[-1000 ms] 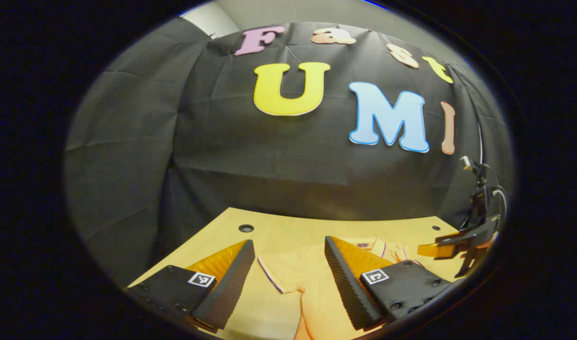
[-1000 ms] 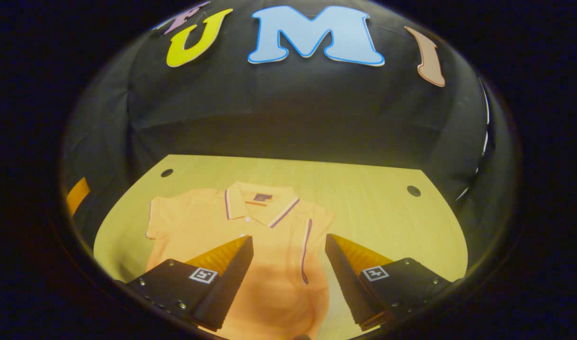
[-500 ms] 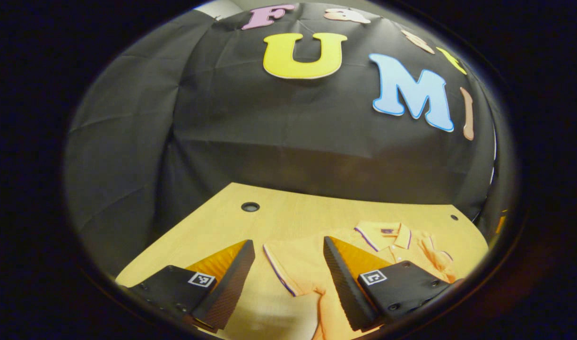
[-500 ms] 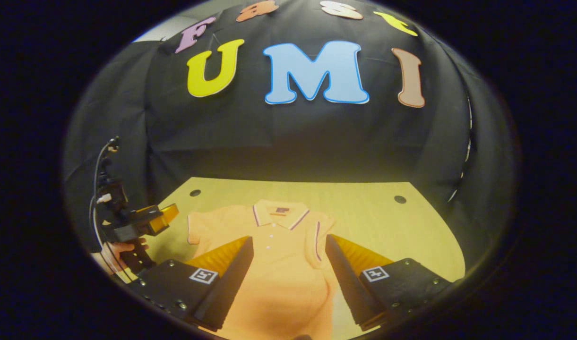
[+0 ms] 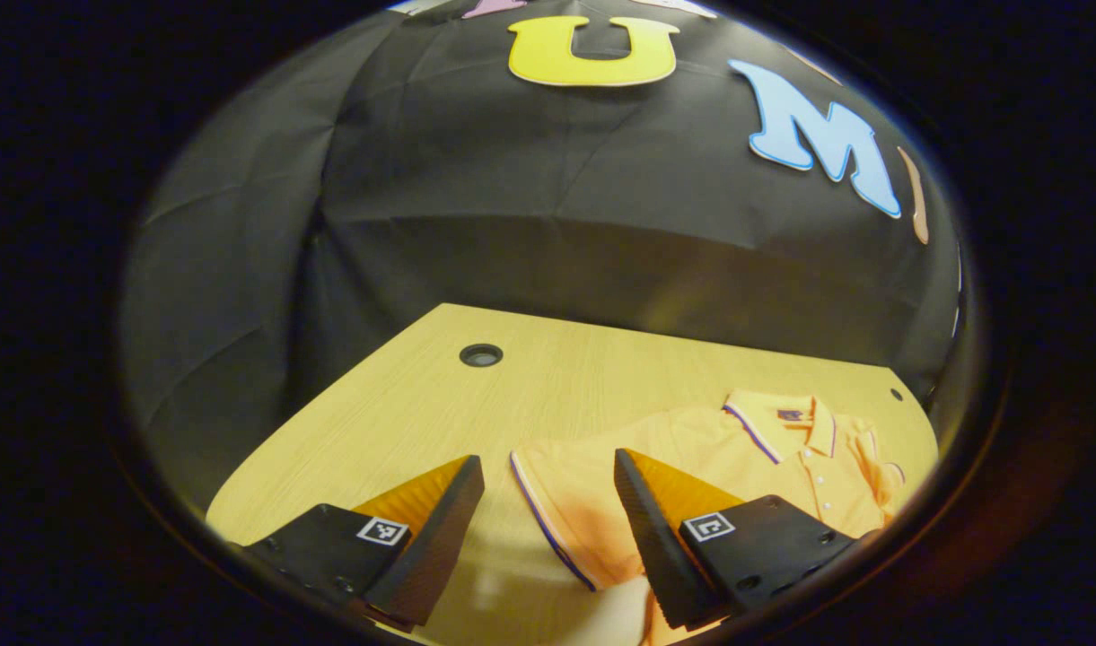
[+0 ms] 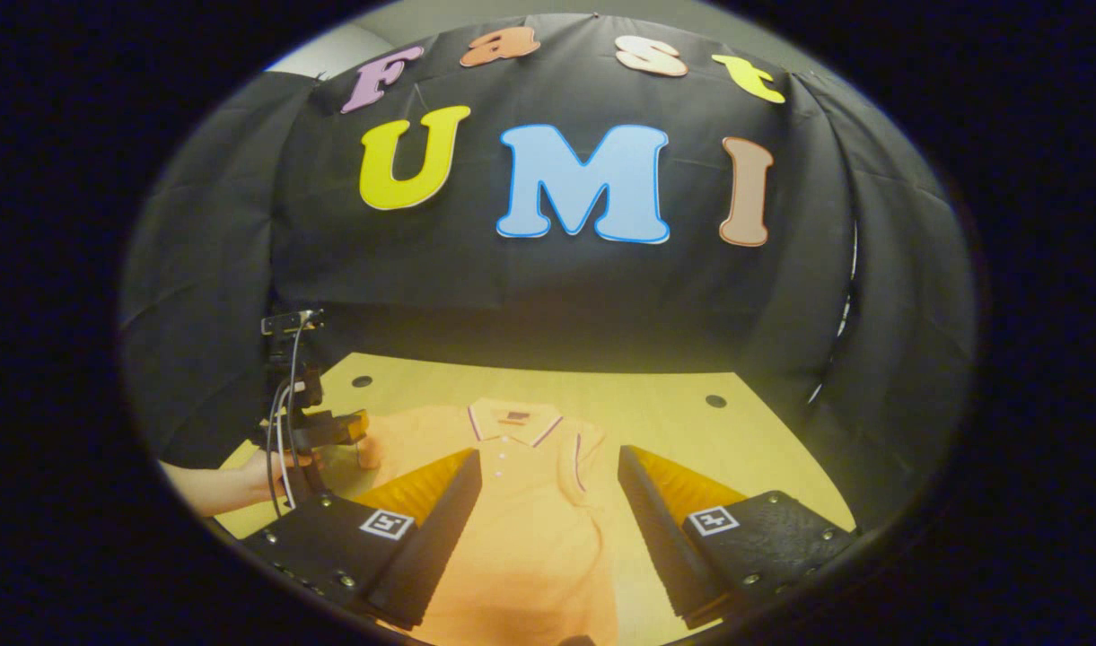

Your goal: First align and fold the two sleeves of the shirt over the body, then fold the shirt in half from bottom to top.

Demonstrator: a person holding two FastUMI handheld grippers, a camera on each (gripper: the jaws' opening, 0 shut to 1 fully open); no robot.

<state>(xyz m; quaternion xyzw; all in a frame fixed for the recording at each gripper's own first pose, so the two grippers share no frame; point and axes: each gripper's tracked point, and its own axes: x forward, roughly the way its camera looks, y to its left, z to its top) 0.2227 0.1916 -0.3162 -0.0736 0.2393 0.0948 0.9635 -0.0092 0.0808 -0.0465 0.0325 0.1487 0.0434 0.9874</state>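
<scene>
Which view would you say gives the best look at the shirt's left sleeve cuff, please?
The left gripper view: the striped cuff lies flat between its open gripper. In the right gripper view that cuff is small, beside the left gripper.

In the left gripper view, the left gripper (image 5: 548, 520) covers part of the shirt (image 5: 736, 449), and the shirt's lower body runs off at 5 o'clock. In the right gripper view, the hem is cut off at 6 o'clock. The collar label (image 6: 517, 416) is too small to read. The tabletop (image 6: 673, 422) is cut off at 6 o'clock.
</scene>
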